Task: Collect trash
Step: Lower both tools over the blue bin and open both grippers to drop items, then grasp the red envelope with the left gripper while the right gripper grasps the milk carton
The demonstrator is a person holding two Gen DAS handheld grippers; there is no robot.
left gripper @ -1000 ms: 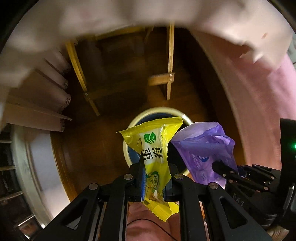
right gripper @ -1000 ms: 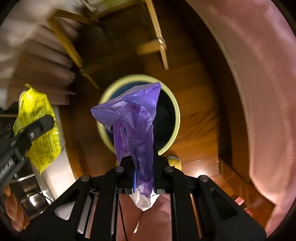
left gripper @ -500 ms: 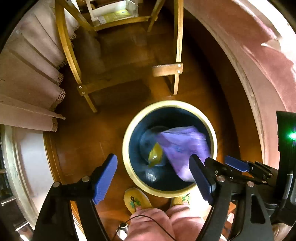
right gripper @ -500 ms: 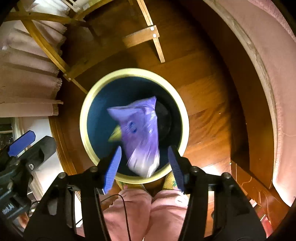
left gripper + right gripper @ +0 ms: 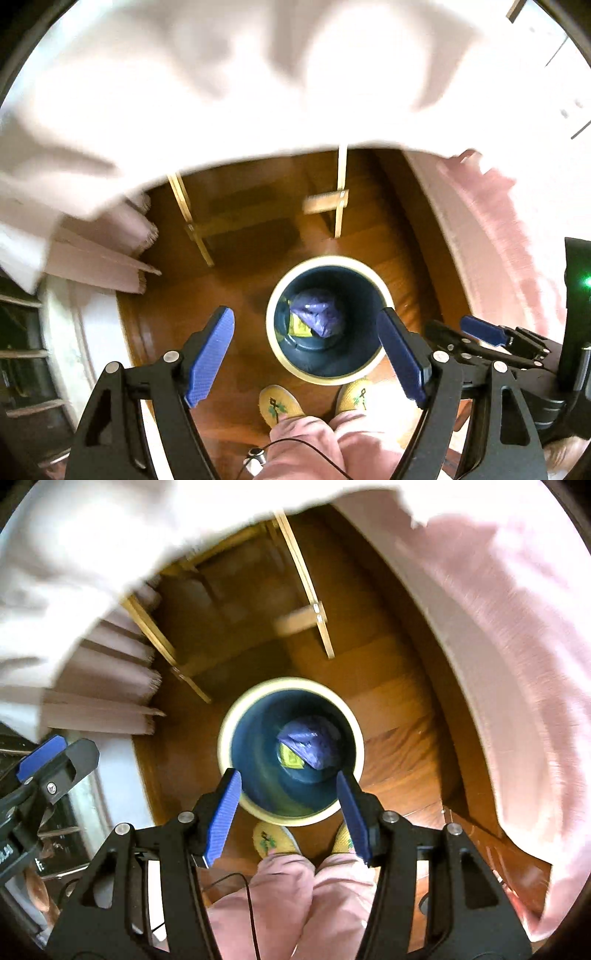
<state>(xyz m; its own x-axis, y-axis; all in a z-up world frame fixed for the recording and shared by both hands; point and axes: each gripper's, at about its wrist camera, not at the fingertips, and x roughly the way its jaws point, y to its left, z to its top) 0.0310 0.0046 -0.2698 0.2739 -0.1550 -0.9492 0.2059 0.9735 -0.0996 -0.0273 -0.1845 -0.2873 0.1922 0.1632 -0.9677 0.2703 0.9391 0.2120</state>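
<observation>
A round bin (image 5: 275, 352) (image 5: 226, 753), dark blue inside with a cream rim, stands on the wooden floor below both grippers. At its bottom lie a purple wrapper (image 5: 319, 314) (image 5: 314, 744) and, partly under it, a yellow wrapper (image 5: 297, 326) (image 5: 290, 758). My left gripper (image 5: 306, 356) hangs open above the bin, nothing between its blue pads. My right gripper (image 5: 290, 808) is open too, empty, over the bin's near rim. In the left wrist view the right gripper (image 5: 480, 330) shows at the right edge.
A person's pink trouser legs (image 5: 295, 897) and yellow slippers (image 5: 279, 404) stand just in front of the bin. Wooden furniture legs (image 5: 340, 195) rise behind it. White cloth (image 5: 221, 81) hangs across the top, pink fabric (image 5: 498, 646) on the right.
Both grippers opened and let go; the yellow and purple wrappers fell into the bin and now rest at its bottom. The grippers have since risen, so the bin looks smaller.
</observation>
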